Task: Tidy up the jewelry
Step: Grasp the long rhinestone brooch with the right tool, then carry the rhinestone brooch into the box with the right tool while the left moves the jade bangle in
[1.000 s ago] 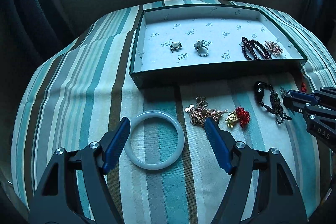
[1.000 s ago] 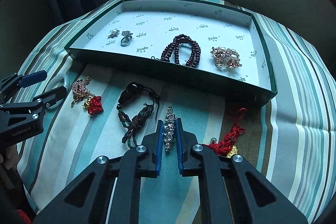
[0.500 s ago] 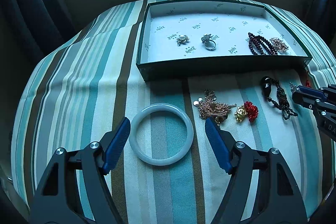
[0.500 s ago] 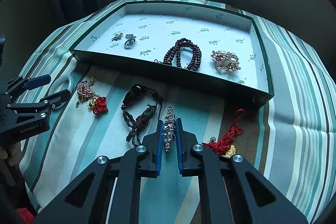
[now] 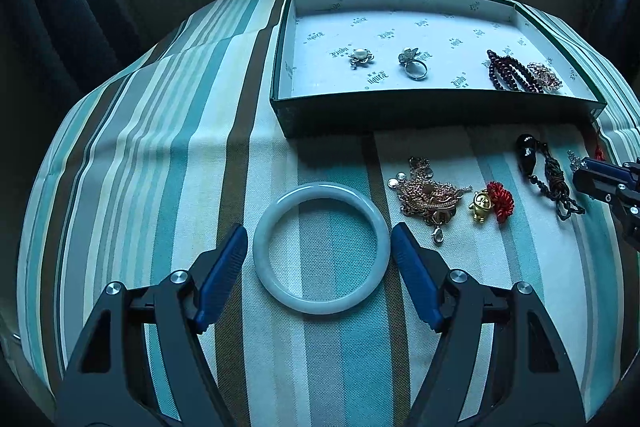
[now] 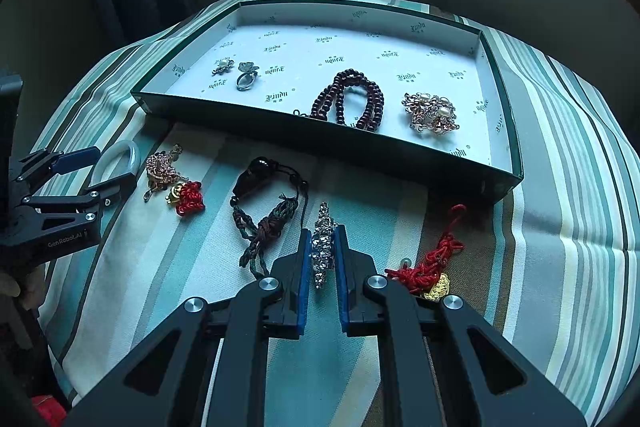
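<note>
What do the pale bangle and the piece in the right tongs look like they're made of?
Pale bangle: probably jade or glass, being milky, translucent and smoothly polished with soft highlights. Sparkly piece, pinched in the right tongs: likely rhinestones set in silvery metal, with many tiny glinting facets.

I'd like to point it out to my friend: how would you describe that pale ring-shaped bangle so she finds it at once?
Start at the green tray on the striped cloth. On the cloth in front of its left end lies the bangle, between the open left gripper's fingers. It is the only smooth, pale, plain hoop; its neighbours are tangled chains and knotted cords.
</note>
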